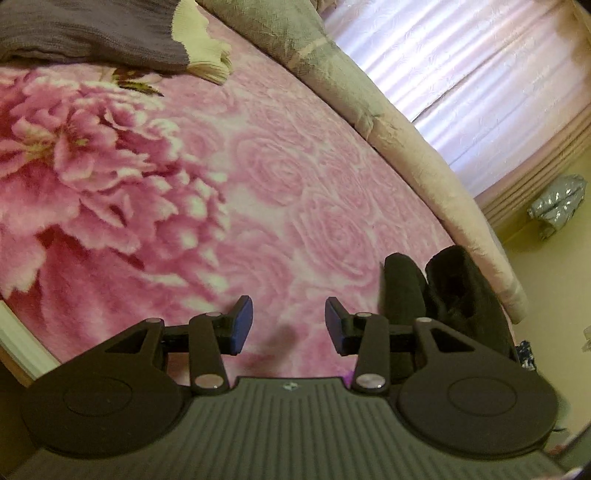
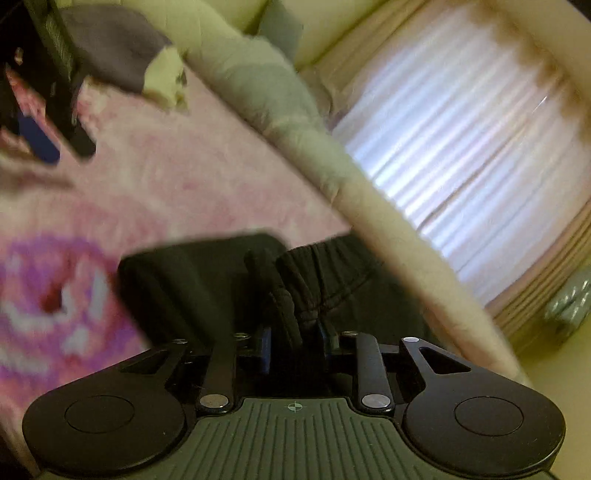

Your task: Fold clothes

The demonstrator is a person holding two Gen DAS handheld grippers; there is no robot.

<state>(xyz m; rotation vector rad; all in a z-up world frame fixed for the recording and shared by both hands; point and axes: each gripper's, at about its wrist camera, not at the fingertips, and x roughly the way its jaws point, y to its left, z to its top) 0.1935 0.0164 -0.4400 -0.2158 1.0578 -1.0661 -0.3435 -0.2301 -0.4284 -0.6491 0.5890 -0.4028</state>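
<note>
Black garment (image 2: 207,280) bunched on the pink floral blanket, drawstring waistband near the bed's edge

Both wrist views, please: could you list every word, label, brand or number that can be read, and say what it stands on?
No readable text in either view.
Left gripper body: a small pale emblem, too small to read.
Right gripper body: a crosshair mark, a symbol with no letters.
Pink floral blanket, black garment, grey garment: no label or print with words visible.
</note>
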